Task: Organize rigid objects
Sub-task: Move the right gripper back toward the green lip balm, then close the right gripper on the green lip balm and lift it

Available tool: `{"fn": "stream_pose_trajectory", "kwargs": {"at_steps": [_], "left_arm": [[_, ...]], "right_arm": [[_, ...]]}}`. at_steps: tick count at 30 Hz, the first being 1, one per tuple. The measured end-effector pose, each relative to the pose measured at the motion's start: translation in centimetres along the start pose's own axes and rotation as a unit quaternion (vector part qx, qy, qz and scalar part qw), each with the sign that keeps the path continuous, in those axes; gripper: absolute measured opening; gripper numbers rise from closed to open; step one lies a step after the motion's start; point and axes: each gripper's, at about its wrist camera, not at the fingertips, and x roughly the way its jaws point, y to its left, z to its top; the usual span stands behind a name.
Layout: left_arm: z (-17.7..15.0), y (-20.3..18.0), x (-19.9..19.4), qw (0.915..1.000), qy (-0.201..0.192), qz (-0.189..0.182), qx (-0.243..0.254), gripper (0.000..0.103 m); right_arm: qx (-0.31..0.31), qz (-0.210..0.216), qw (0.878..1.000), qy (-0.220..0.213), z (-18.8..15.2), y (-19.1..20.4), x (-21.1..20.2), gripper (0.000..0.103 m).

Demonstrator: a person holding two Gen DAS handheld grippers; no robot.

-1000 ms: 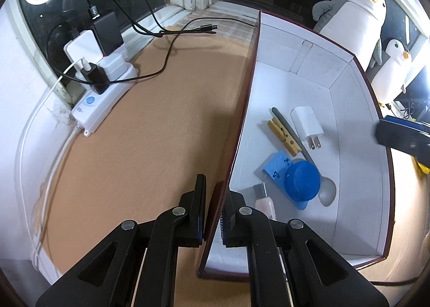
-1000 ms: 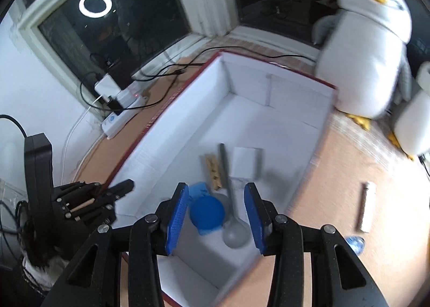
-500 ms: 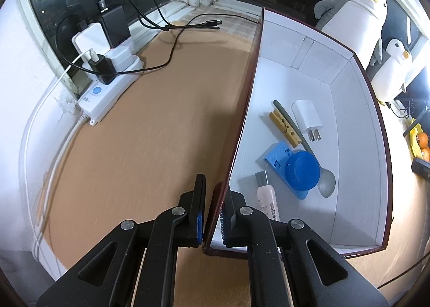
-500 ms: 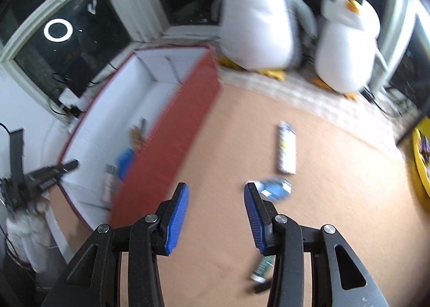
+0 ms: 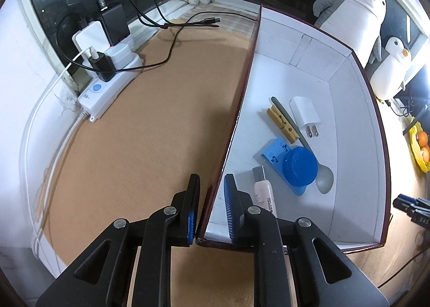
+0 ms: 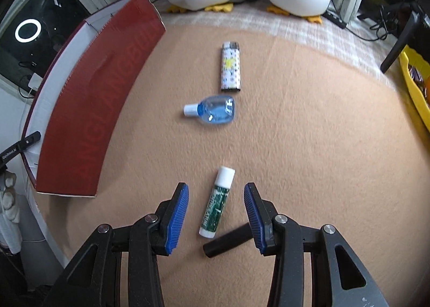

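Note:
My left gripper (image 5: 211, 207) straddles the near left wall of a red box with white inside (image 5: 242, 86); its pads stand slightly off the wall, no longer pinching it. The box holds a blue cap (image 5: 299, 166), a blue clip (image 5: 274, 152), a spoon (image 5: 323, 179), a wooden clothespin (image 5: 282, 124), a white charger (image 5: 305, 115) and a pink tube (image 5: 264, 195). My right gripper (image 6: 216, 215) is open over the brown mat, around a green-and-white lip balm (image 6: 217, 202). A black cylinder (image 6: 228, 239) lies just below it. A blue bottle (image 6: 215, 112) and a patterned lighter (image 6: 230, 66) lie farther off.
The box stands left of the loose items in the right wrist view (image 6: 99, 97). Two plush penguins (image 5: 357, 14) sit behind it. A power strip with chargers and cables (image 5: 107, 76) lies at the left window. A yellow basket (image 6: 415, 84) is at the right edge.
My right gripper swung away from the box, out over the mat and down around the lip balm. My left gripper's jaws opened slightly on the box wall.

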Motion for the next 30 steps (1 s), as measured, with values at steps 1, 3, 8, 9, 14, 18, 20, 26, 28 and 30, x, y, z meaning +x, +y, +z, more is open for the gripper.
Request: {"fn": "stream_pose_trajectory", "kwargs": {"at_steps": [1,3,8,9,14,18,20,26,28,30], "left_arm": [[0.0,0.0,0.0,1.0000,0.000,0.000,0.000,0.017],[0.0,0.0,-0.2,1.0000,-0.001,-0.001,0.000,0.017],[0.0,0.0,-0.2,1.0000,-0.001,-0.001,0.000,0.017],[0.0,0.0,-0.2,1.0000,-0.001,-0.001,-0.001,0.017],[0.0,0.0,-0.3,1.0000,-0.002,-0.002,0.000,0.017],[0.0,-0.1,-0.4,1.0000,-0.003,-0.001,0.001,0.017],[-0.1,-0.1,-0.4,1.0000,-0.003,-0.001,0.001,0.017],[0.0,-0.2,-0.2,1.0000,-0.003,-0.001,0.000,0.017],[0.0,-0.2,-0.2,1.0000,-0.003,-0.002,0.000,0.017],[0.1,-0.3,-0.2,1.0000,-0.003,-0.002,-0.001,0.017]], "right_arm": [[-0.001,-0.001,1.000,0.004,-0.3,0.1,0.3,0.039],[-0.001,-0.002,1.000,0.013,-0.7,0.4,0.9,0.039],[-0.002,-0.005,1.000,0.026,-1.3,1.0,2.0,0.039],[-0.002,-0.006,1.000,0.027,-1.4,1.1,2.2,0.039],[-0.002,-0.018,0.999,0.033,-1.8,1.3,2.9,0.039],[-0.008,-0.026,0.999,0.035,-1.5,1.8,3.3,0.038],[-0.012,-0.033,0.999,0.035,-1.7,1.8,3.6,0.034],[-0.020,-0.045,0.998,0.038,-1.7,2.5,3.9,0.018],[-0.018,-0.045,0.998,0.038,-1.8,2.5,3.9,0.016],[-0.017,-0.043,0.998,0.038,-1.8,2.3,3.9,0.014]]}}
